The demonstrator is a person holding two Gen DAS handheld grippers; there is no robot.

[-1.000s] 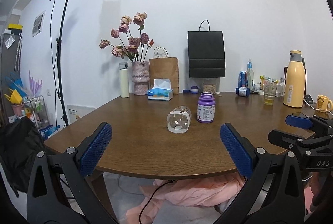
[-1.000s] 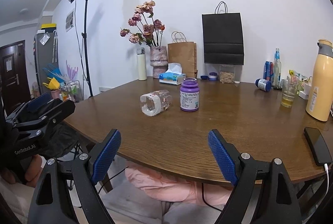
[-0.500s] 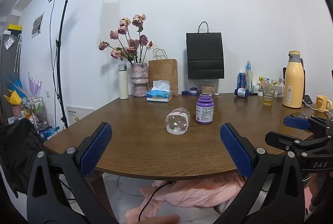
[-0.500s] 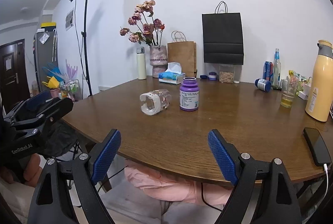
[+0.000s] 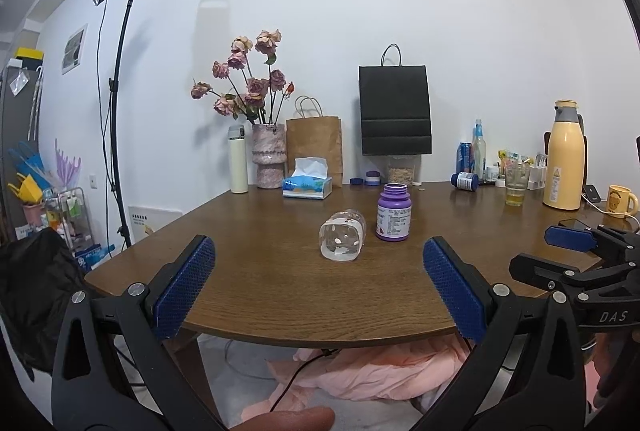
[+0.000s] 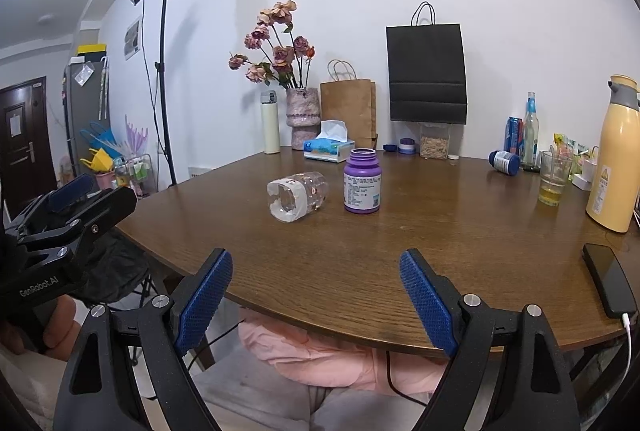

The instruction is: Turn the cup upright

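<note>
the clear plastic cup with a white-taped rim lies on its side mid-frame on the brown wooden worktop, both claws gaping empty short of it, so approach comes next: the left claw or right claw must reach and straddle it.

A clear plastic cup is found lying on its side on the wooden counter, not upright. A white band is seen around its open mouth, which is turned toward the near edge. Small printed motifs are noted on its wall. It is positioned just beside a purple bottle.
</note>
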